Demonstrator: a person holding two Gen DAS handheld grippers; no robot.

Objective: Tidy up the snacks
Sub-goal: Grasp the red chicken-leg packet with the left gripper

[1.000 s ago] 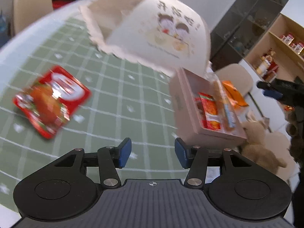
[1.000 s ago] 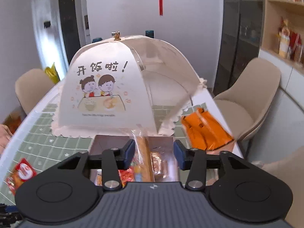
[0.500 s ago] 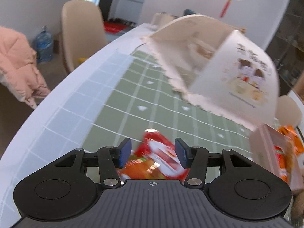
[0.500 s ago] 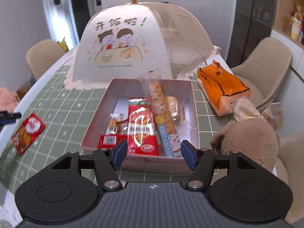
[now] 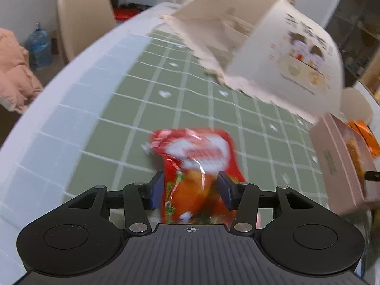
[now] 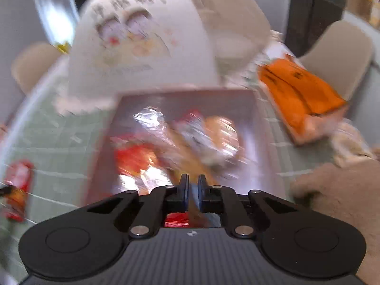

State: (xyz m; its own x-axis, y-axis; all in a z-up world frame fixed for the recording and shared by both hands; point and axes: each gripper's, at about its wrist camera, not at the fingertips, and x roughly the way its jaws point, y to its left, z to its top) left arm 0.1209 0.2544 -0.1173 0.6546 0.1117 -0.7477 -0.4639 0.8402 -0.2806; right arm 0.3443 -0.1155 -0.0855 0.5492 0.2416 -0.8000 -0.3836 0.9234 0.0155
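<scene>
A red snack packet (image 5: 197,166) lies on the green checked tablecloth, its near end between the fingers of my left gripper (image 5: 190,188). The jaws stand apart on either side of it, open. The packet also shows at the far left of the right wrist view (image 6: 17,185). A pink box (image 6: 263,130) holds several snack packets (image 6: 180,137); in the left wrist view the box (image 5: 337,163) is at the right. My right gripper (image 6: 192,190) hangs over the box's near side, jaws almost together on a long snack packet; the view is blurred.
A white mesh food cover (image 5: 273,47) stands behind the box, also in the right wrist view (image 6: 147,40). An orange bag (image 6: 299,97) lies right of the box. A brown plush toy (image 6: 339,190) sits at the near right. Beige chairs (image 5: 83,19) ring the table.
My left gripper has moved forward over the red packet, so it now lies between the fingers. My right gripper has dropped toward the box and its jaws have closed from wide to nearly shut.
</scene>
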